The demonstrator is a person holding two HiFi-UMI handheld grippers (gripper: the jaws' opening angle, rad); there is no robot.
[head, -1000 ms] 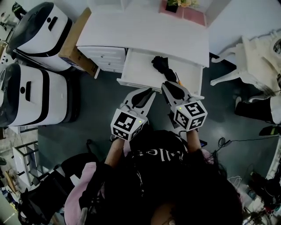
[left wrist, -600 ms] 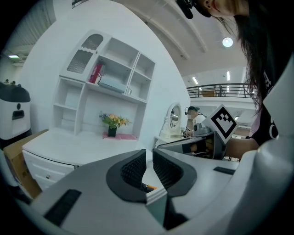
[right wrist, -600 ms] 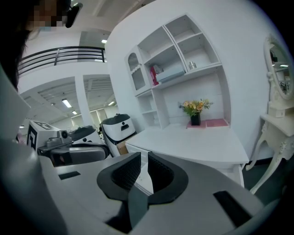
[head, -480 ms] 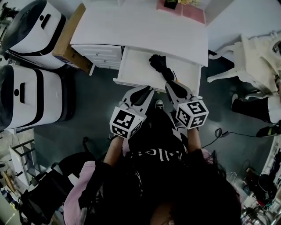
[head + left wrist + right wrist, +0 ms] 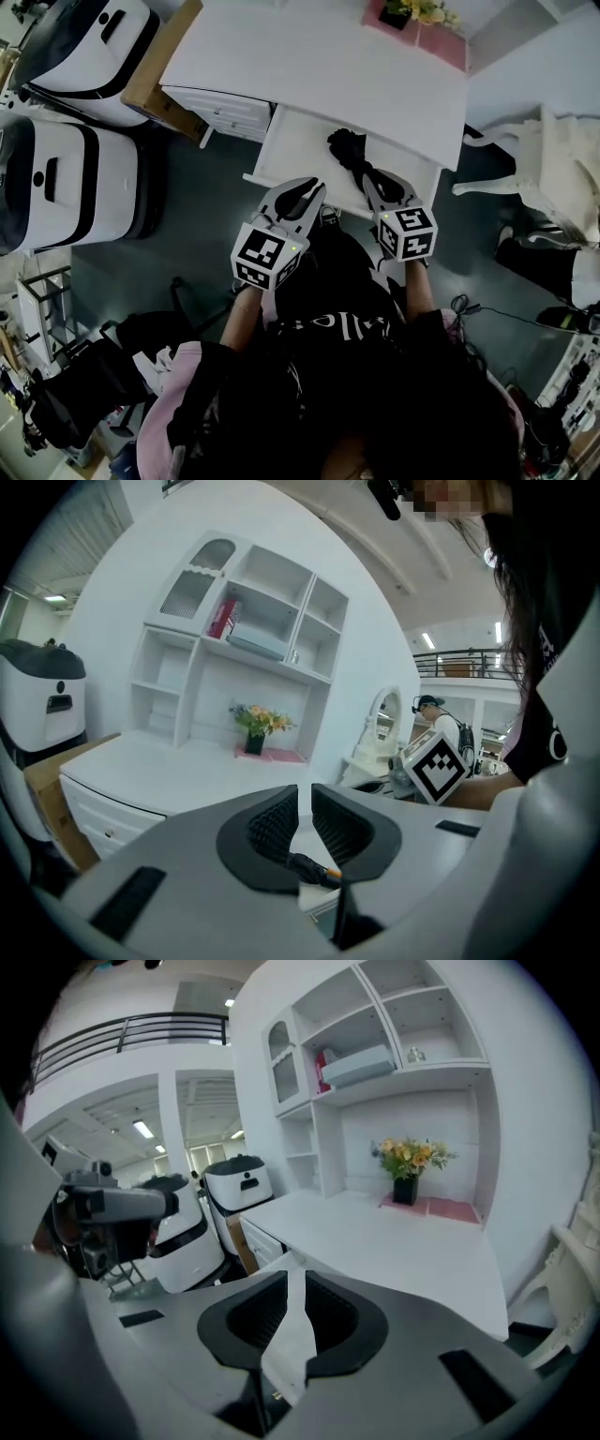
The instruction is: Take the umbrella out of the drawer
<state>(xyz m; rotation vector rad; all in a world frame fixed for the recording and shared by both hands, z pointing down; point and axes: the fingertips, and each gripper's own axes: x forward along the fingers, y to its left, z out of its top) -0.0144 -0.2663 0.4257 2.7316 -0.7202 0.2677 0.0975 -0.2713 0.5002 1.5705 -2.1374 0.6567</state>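
Observation:
A black folded umbrella (image 5: 349, 150) lies in the open white drawer (image 5: 298, 150) under the white desk (image 5: 319, 66). My right gripper (image 5: 373, 177) is shut, with its tips over the drawer's front edge at the umbrella's near end; whether they touch it I cannot tell. My left gripper (image 5: 302, 191) is shut and empty, its tips at the drawer's front edge left of the umbrella. In the left gripper view, a dark end with an orange tip (image 5: 317, 869) shows below the closed jaws of the left gripper (image 5: 305, 810). The right gripper view shows only the white drawer beyond the right gripper (image 5: 294, 1309).
Two white machines (image 5: 56, 178) (image 5: 84, 37) and a cardboard box (image 5: 157, 75) stand left of the desk. A white chair (image 5: 544, 159) is at the right. A flower pot (image 5: 412, 11) sits on a pink mat at the desk's back, under a white shelf unit (image 5: 244, 639).
Both grippers have moved forward and down toward the drawer. The right gripper's tips have come up to the umbrella's near end. Both stay shut.

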